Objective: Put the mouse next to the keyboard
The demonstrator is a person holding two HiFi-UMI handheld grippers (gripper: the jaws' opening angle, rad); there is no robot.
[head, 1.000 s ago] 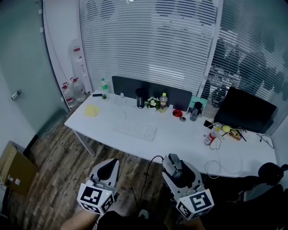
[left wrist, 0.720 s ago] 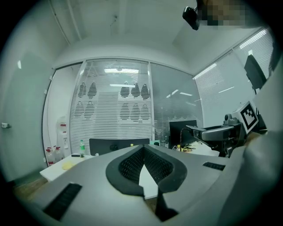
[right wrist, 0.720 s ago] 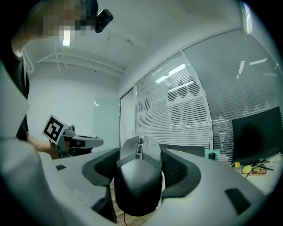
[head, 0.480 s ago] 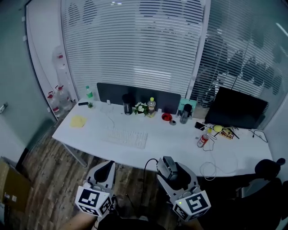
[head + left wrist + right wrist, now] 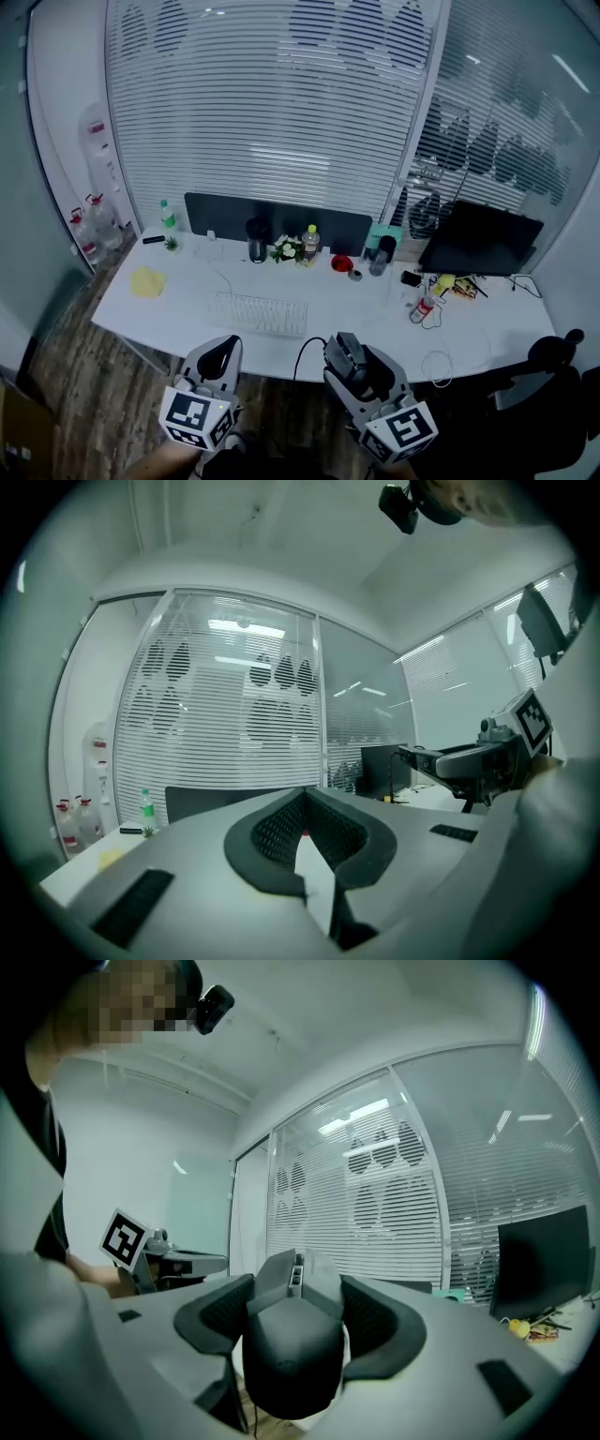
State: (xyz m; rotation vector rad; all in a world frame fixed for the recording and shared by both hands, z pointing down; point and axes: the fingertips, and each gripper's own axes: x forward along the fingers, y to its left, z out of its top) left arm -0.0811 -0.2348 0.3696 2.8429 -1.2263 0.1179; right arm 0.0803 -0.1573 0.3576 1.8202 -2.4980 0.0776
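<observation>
Slatted white blinds [image 5: 272, 112] and glass walls close off an office where a long white desk [image 5: 375, 319] stands on a wood-plank floor [image 5: 75, 394], ahead of both pairs of fingers. It carries a white keyboard [image 5: 260, 314] just beyond the left gripper [image 5: 225, 345], a dark monitor [image 5: 480, 239] far to the right of the right gripper [image 5: 343, 345], and bottles along a black divider panel [image 5: 281, 217]. The left gripper's fingers [image 5: 272, 832] are pressed together with nothing between them, while the right gripper's fingers [image 5: 384, 1321] are clamped on a black corded mouse [image 5: 291, 1349], held in the air by the desk's near edge.
</observation>
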